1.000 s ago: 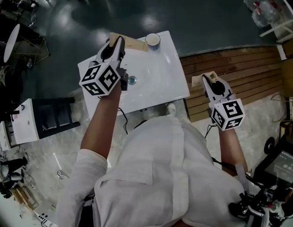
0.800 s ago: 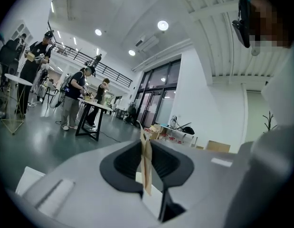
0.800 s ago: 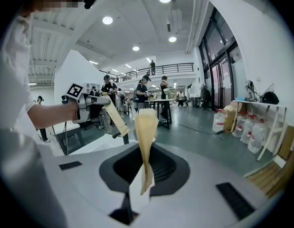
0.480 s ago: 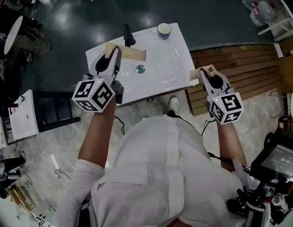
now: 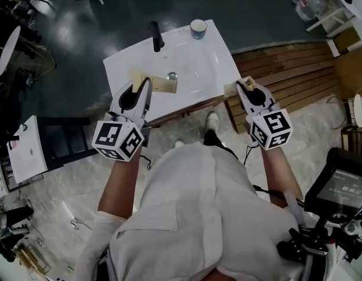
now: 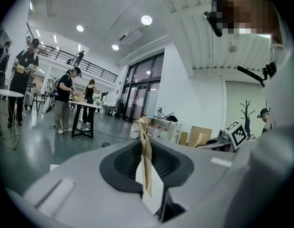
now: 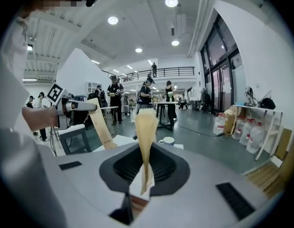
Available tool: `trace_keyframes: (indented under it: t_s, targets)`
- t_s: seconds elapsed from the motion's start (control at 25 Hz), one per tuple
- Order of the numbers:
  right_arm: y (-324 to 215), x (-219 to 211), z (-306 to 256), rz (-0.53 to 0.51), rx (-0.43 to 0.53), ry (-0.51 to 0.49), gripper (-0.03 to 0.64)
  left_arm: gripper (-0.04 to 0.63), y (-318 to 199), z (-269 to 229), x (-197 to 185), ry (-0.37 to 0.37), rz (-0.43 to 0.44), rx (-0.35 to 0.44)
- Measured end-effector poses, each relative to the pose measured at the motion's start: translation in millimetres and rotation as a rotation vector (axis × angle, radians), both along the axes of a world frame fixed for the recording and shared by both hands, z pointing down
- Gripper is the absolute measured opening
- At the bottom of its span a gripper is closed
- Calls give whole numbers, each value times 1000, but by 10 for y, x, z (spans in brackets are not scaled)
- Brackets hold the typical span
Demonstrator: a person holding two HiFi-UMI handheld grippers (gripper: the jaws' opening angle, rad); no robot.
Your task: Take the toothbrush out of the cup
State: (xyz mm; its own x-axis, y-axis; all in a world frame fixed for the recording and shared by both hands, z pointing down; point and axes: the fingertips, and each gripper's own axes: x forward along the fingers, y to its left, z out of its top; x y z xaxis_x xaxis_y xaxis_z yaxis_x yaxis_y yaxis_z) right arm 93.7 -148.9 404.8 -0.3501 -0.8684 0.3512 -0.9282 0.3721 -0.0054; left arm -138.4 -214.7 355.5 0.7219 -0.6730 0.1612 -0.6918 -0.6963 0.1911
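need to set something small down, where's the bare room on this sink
Bare: the back rim of the sink between the faucet and the cup, and the right side from the cup to the front edge. Crowded: front left, where the left tongs hang beside the drain.

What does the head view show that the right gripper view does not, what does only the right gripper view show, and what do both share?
Only the head view: the round metal drain and the right gripper's marker cube. Only the right gripper view: people standing at tables and clear plastic bottles on the floor. Both: the white washbasin, the white round cup, the left gripper, and the right gripper's tan jaws, closed together.
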Motion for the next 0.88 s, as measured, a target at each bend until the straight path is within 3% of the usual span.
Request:
trace_keyframes:
  t_s: [0.28, 0.52, 0.88]
  targets:
    - [172, -68, 78, -23, -9, 4, 32, 57, 288, 161, 30, -3, 9, -13]
    - [410, -620, 34, -52, -15, 21, 32, 57, 608, 204, -411, -22, 29, -20]
    - [493, -927, 86, -100, -16, 27, 32, 57, 837, 318, -494, -57, 75, -31]
